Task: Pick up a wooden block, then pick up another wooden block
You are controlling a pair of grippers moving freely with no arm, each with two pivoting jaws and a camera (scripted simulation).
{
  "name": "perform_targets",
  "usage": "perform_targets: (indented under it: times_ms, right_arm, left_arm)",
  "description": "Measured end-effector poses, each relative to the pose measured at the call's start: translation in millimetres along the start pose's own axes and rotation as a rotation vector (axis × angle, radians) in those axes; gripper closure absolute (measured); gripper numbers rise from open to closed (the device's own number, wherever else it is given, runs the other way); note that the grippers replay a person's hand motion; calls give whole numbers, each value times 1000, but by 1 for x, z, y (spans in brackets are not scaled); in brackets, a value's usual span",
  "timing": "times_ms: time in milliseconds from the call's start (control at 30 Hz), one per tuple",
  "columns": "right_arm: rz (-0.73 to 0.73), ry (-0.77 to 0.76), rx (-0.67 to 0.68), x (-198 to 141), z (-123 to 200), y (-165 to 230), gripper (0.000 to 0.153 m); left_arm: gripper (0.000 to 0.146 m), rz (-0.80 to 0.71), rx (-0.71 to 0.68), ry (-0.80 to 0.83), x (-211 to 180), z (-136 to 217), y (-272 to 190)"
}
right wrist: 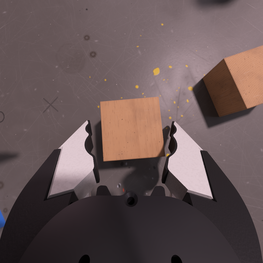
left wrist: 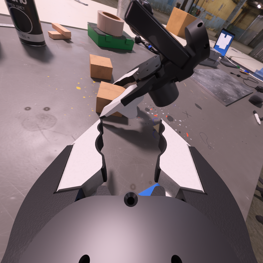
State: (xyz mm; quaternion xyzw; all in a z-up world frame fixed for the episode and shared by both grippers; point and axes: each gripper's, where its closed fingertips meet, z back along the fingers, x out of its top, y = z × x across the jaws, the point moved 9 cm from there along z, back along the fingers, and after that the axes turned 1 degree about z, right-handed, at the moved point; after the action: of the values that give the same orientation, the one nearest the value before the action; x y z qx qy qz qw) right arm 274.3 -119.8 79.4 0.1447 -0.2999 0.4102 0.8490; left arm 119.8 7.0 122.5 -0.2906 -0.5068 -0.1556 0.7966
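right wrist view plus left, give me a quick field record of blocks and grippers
near block: wooden block flat on grey table, between the open fingers, untouched
far block: second wooden block, apart from the first
right gripper: open, straddling the near block from above
left gripper: open, empty, short of both blocks

1. The tabletop point(left wrist: 42, 88) is grey, scratched, and speckled with yellow, red and white paint.
2. Two wooden blocks stand near its middle: the near block point(left wrist: 106, 98) and the far block point(left wrist: 100, 67), close but apart.
3. At the far left stands a dark spray can point(left wrist: 27, 24).
4. Beside it lie two small planks point(left wrist: 59, 32), one across the other.
5. A green case point(left wrist: 111, 38) lies farther right, with a tape roll on top.
6. A marker point(left wrist: 257, 117) lies at the right edge.
7. A dark speckled plate point(left wrist: 219, 85) lies flat toward the far right.
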Motion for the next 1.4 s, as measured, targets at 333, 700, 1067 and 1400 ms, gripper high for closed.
perform_targets:
  times_ms: [333,700,1067,1400]
  right_arm:
    - [122,22,73,3,3,-2,43]
    - [81,-17,52,-2,10,7,54]
    - [115,-6,-14,5,8,10,59]
    - [81,53,0,0,12,0,72]
  left_arm:
    - [67,-9,-48,48,-6,-8,-7]
    - [67,-35,0,28,-4,-5,-4]
    - [66,-35,-2,57,-9,-9,-4]
    - [66,-74,19,73,-11,-9,-5]
